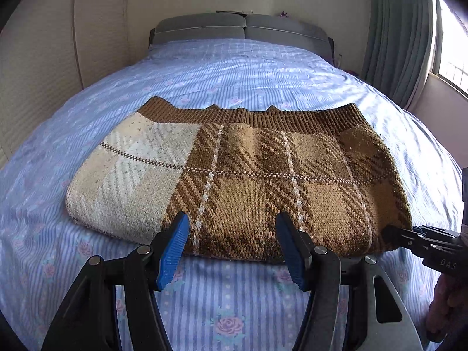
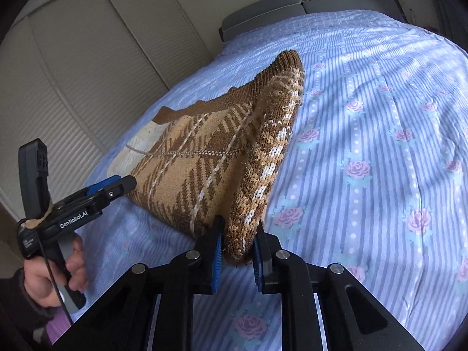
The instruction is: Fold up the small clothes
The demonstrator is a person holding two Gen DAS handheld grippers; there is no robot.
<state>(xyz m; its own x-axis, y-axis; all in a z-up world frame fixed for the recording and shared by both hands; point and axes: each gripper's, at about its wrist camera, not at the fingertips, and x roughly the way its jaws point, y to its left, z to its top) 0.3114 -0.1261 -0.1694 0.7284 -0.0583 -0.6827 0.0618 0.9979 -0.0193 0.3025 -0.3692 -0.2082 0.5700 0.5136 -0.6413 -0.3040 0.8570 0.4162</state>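
Observation:
A brown, tan and cream plaid knit sweater (image 1: 234,175) lies folded on the bed, ribbed hem at the far side. My left gripper (image 1: 231,228) is open, its blue pads at the near folded edge, holding nothing; it shows at the left in the right wrist view (image 2: 122,185). My right gripper (image 2: 238,241) is shut on the sweater's near right corner (image 2: 242,234), which is raised off the bed. It shows at the right edge of the left wrist view (image 1: 392,234).
The bed (image 1: 234,67) has a blue striped sheet with roses. A grey headboard (image 1: 242,27) stands at the far end. Wardrobe doors (image 2: 73,73) are on the left, a curtain and window (image 1: 409,38) on the right.

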